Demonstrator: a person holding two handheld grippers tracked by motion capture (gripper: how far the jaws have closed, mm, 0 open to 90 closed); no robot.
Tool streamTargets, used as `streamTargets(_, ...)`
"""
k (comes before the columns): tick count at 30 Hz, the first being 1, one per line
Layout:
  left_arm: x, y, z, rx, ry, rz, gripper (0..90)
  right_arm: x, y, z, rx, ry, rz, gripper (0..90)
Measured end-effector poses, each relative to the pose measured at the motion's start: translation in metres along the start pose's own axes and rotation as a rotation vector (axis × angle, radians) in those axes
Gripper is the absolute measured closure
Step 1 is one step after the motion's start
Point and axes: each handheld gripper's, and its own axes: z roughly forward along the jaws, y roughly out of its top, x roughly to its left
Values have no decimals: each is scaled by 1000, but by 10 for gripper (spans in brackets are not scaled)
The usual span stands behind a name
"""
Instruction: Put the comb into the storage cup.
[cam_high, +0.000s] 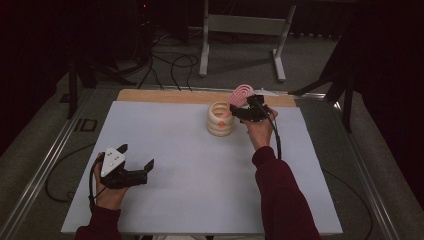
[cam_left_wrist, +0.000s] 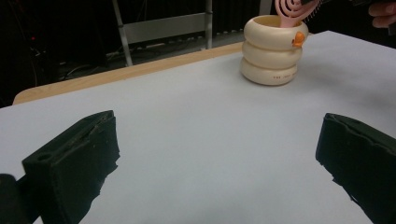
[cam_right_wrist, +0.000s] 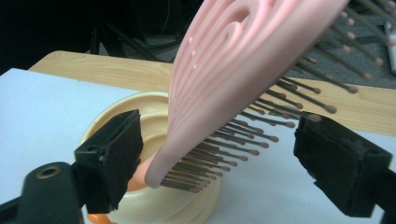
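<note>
A cream ribbed cup (cam_high: 220, 120) with a small orange mark stands at the far middle of the white table sheet (cam_high: 190, 180). A pink hairbrush (cam_high: 240, 95) leans out of it, lower end inside, head tilted up to the right. My right gripper (cam_high: 236, 113) is open at the cup's right rim. In the right gripper view its jaws (cam_right_wrist: 219, 140) stand either side of the hairbrush (cam_right_wrist: 233, 60) over the cup (cam_right_wrist: 154, 116), and neither pad presses on it. My left gripper (cam_high: 137, 156) rests open near the front left, nothing between its jaws (cam_left_wrist: 219, 158), facing the cup (cam_left_wrist: 273, 51).
A strip of bare wood (cam_high: 165, 96) runs along the table's far edge. Beyond it a grey metal stand (cam_high: 240, 30) and black cables (cam_high: 170, 62) sit on the floor. Metal rails (cam_high: 45, 170) flank the table on both sides.
</note>
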Motion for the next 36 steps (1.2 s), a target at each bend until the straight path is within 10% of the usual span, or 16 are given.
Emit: streamTargets(36,0,0,0,-2,6,0,1,-3,1,-17,-2,-6,-80,83)
